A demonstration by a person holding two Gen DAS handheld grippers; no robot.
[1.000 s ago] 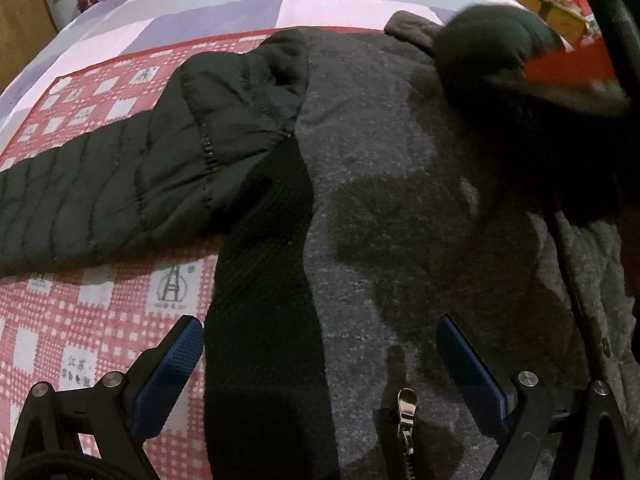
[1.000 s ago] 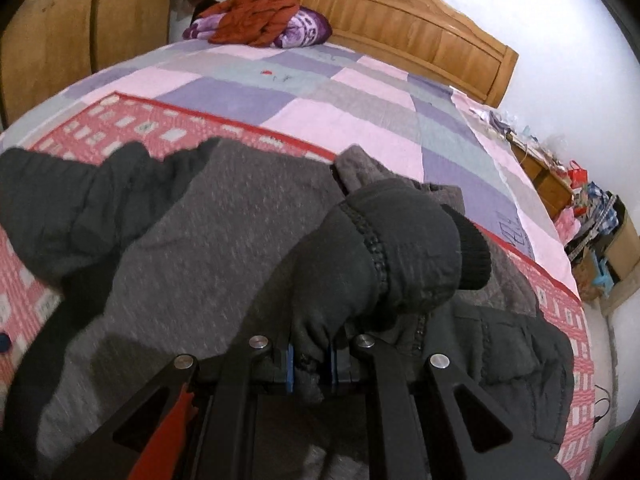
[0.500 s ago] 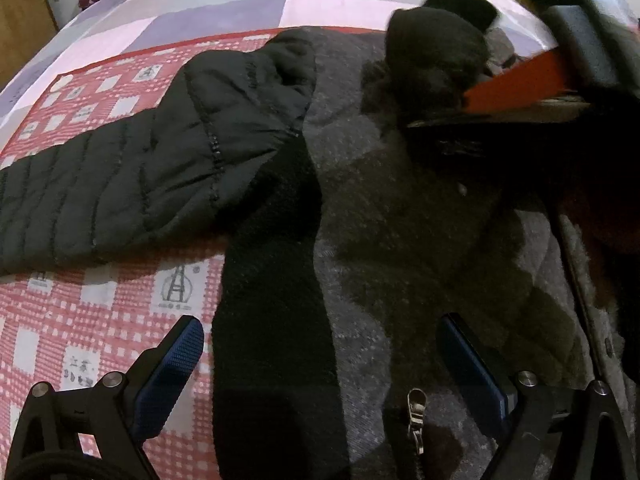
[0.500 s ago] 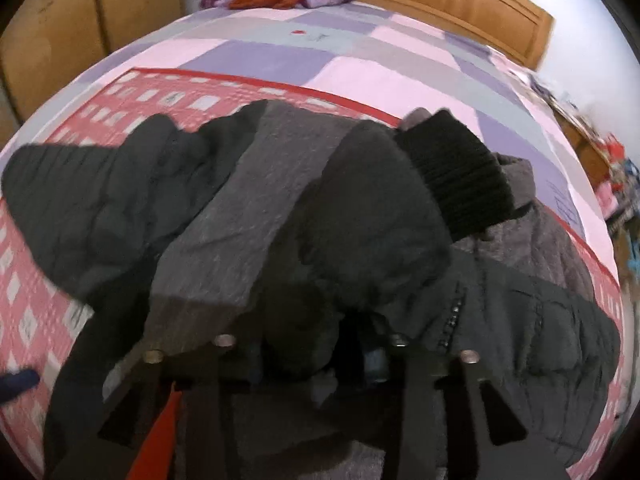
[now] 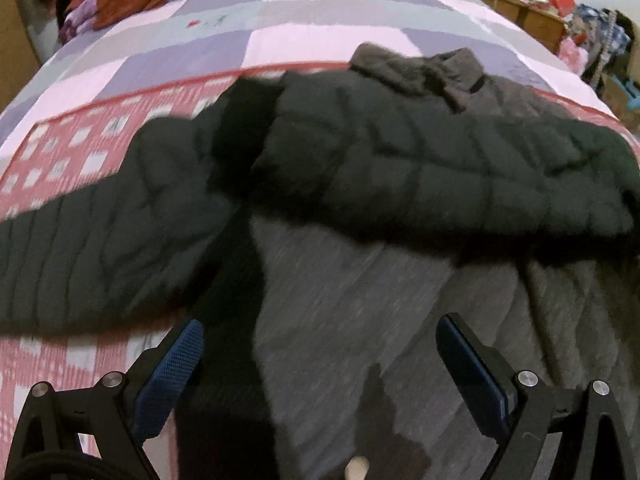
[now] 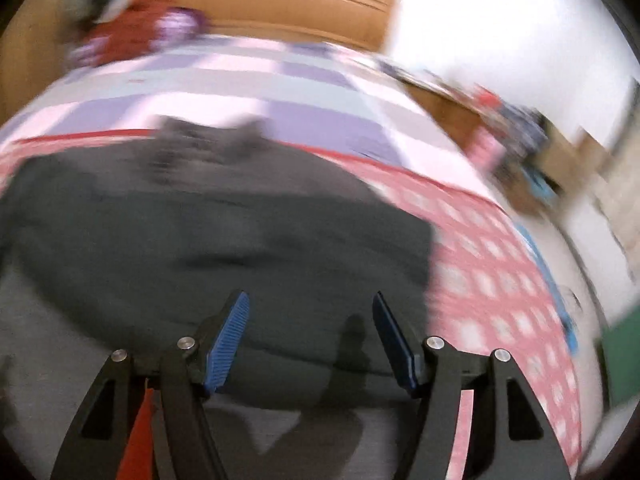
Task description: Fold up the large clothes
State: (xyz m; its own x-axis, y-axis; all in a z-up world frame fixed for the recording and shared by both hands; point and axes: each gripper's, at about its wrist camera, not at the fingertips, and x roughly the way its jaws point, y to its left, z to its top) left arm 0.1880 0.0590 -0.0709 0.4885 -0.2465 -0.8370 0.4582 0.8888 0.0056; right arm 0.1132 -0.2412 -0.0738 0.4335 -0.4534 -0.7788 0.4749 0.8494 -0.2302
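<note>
Since a second ago the right tongs (image 6: 310,336) have let go of the sleeve (image 5: 440,176); it now lies across the jacket (image 5: 360,312), which is spread on the bed (image 5: 280,40); both tongs stand apart and empty. I judge one sleeve is folded; next, the left tongs (image 5: 320,360) should take the other sleeve (image 5: 92,248). Sleeves are black, quilted, puffy; the body is grey and rough.
</note>
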